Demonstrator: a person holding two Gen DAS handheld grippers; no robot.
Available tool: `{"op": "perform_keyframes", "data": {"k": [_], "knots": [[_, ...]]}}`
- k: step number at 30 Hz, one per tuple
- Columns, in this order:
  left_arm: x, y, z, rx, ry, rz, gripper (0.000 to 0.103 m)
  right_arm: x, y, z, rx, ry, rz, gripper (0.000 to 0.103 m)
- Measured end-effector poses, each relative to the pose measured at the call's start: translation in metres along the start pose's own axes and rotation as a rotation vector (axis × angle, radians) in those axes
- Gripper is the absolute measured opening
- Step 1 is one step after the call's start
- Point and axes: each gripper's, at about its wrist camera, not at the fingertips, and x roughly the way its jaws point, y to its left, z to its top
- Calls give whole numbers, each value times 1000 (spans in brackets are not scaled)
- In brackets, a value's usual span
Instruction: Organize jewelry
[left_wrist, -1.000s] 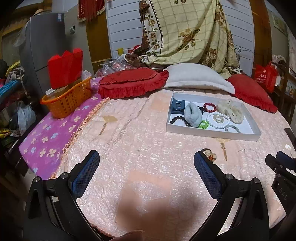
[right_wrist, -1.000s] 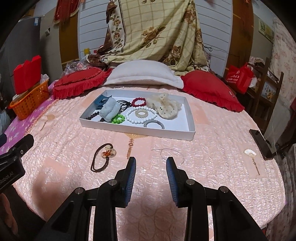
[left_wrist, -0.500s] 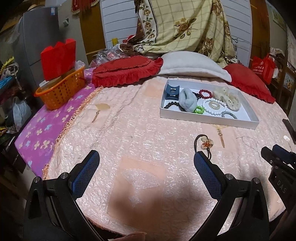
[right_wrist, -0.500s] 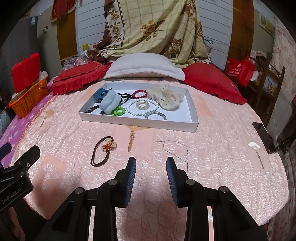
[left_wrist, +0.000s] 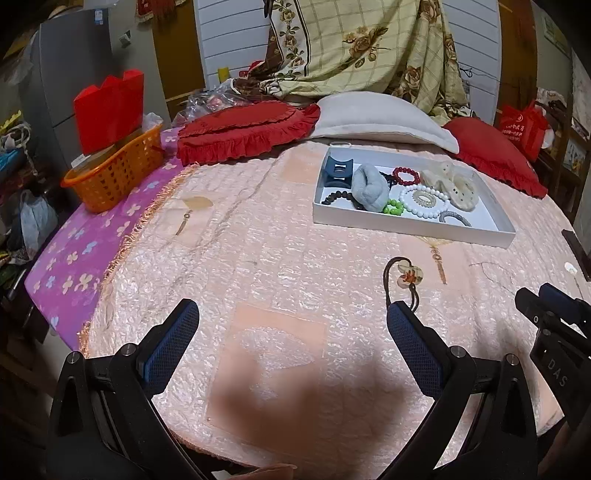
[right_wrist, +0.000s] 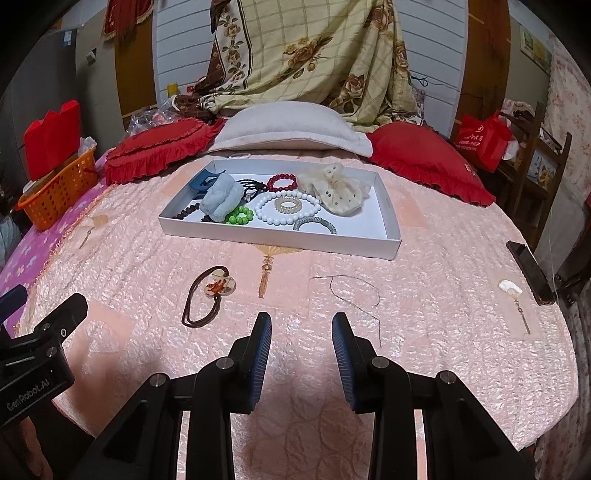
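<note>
A white tray (right_wrist: 392, 221) on the pink bedspread holds several bracelets, scrunchies and a blue hair clip (right_wrist: 201, 182); it also shows in the left wrist view (left_wrist: 495, 236). A brown cord necklace with an amber pendant (right_wrist: 221, 286) lies in front of the tray, left of my right gripper (right_wrist: 301, 325), and near the right finger of my left gripper (left_wrist: 291, 314) as a pendant (left_wrist: 408, 276). A thin chain (right_wrist: 356, 291) lies just ahead of the right gripper. Both grippers are open and empty, low over the bedspread.
An orange basket (left_wrist: 110, 177) with a red bag stands at the left edge. Red cushions (right_wrist: 162, 147) and a white pillow (right_wrist: 291, 125) lie behind the tray. A dark phone (right_wrist: 528, 269) and a small shell charm (right_wrist: 509, 287) lie at the right.
Both grippers have drawn back and tilted, so the tray sits farther off and the pendant necklace and thin chain show more fully. Jaw openings are unchanged.
</note>
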Motion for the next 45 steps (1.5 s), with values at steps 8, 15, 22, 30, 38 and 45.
{"op": "perform_keyframes", "data": {"k": [8, 15, 22, 30, 38, 45], "knots": [[6, 0, -1, -6, 24, -16, 102, 2, 1, -1, -3, 3, -5, 32], [8, 1, -2, -10, 33, -22, 102, 4, 3, -1, -12, 9, -6, 32], [11, -2, -4, -4, 46, -22, 102, 6, 4, -1, -20, 11, -7, 32], [16, -1, -5, -7, 64, -25, 102, 9, 4, -3, -19, 21, -10, 32], [22, 1, -7, -10, 79, -23, 102, 10, 7, -4, -24, 25, -8, 32], [23, 2, -8, -12, 84, -24, 102, 10, 8, -5, -26, 26, -8, 32]]}}
